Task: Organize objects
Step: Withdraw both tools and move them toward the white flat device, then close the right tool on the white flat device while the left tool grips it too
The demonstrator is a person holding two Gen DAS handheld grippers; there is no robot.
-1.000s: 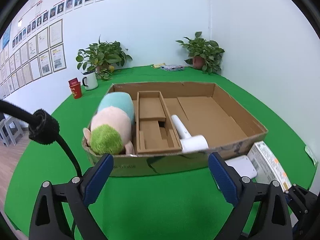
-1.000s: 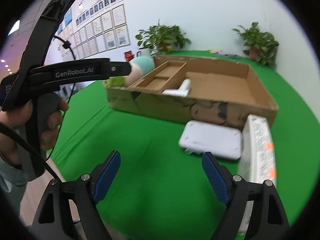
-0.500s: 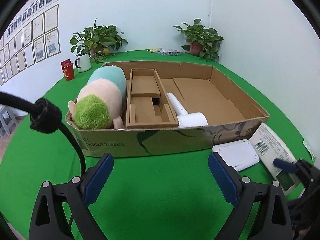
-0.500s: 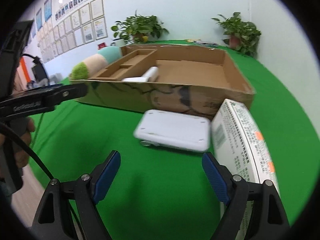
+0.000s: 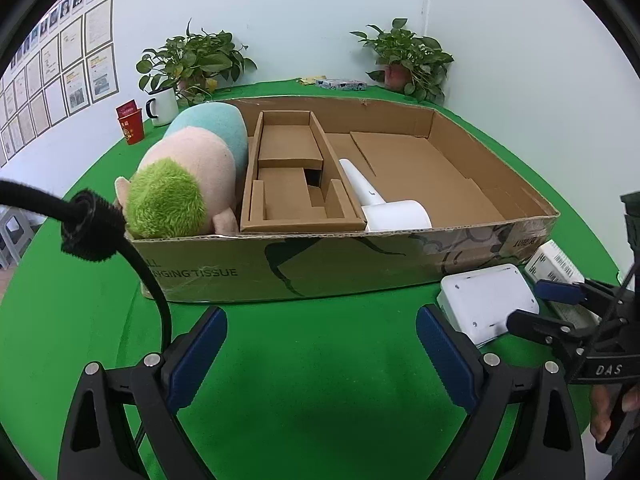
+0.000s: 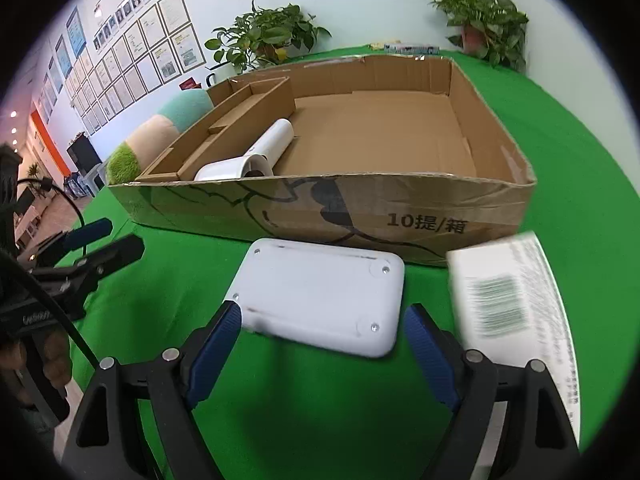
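A large open cardboard box (image 5: 280, 264) (image 6: 320, 200) stands on the green table. In it lie a plush toy (image 5: 188, 176) (image 6: 152, 140), a cardboard insert (image 5: 296, 184) and a white hair dryer (image 5: 384, 204) (image 6: 256, 156). A flat white device (image 6: 324, 296) (image 5: 486, 300) lies in front of the box. My right gripper (image 6: 322, 344) is open, its pads level with the device's near edge on both sides. A white carton with a barcode (image 6: 516, 300) (image 5: 556, 264) lies to its right. My left gripper (image 5: 320, 352) is open and empty over bare cloth.
Two potted plants (image 5: 196, 64) (image 5: 404, 60), a white mug (image 5: 162, 106) and a red cup (image 5: 131, 124) stand at the table's far side. A small packet (image 5: 340, 84) lies by the back wall. The box's right half is bare cardboard.
My right gripper has moved forward and right until its fingers flank the white device. My left gripper has come closer to the box front.
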